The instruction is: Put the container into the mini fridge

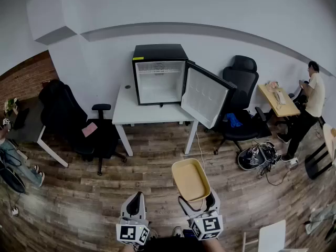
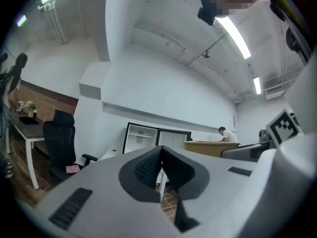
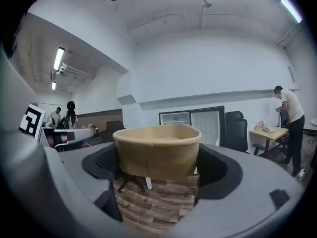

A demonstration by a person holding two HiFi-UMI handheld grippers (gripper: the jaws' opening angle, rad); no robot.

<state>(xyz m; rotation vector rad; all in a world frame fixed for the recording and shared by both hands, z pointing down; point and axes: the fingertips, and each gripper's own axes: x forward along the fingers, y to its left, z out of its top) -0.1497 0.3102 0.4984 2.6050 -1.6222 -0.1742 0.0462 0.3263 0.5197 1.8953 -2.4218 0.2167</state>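
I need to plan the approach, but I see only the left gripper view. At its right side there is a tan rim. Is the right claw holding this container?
Observer: Yes. In the right gripper view the container sits between the jaws of the right claw, with a pad against each side.
Operator: Is something inside it?
Observer: The head view looks down into it, and nothing shows inside.
Operator: The container hides what is right of the fridge. What stands there?
Observer: A black chair stands just beyond the open door of the mini fridge, with a blue thing on its seat.
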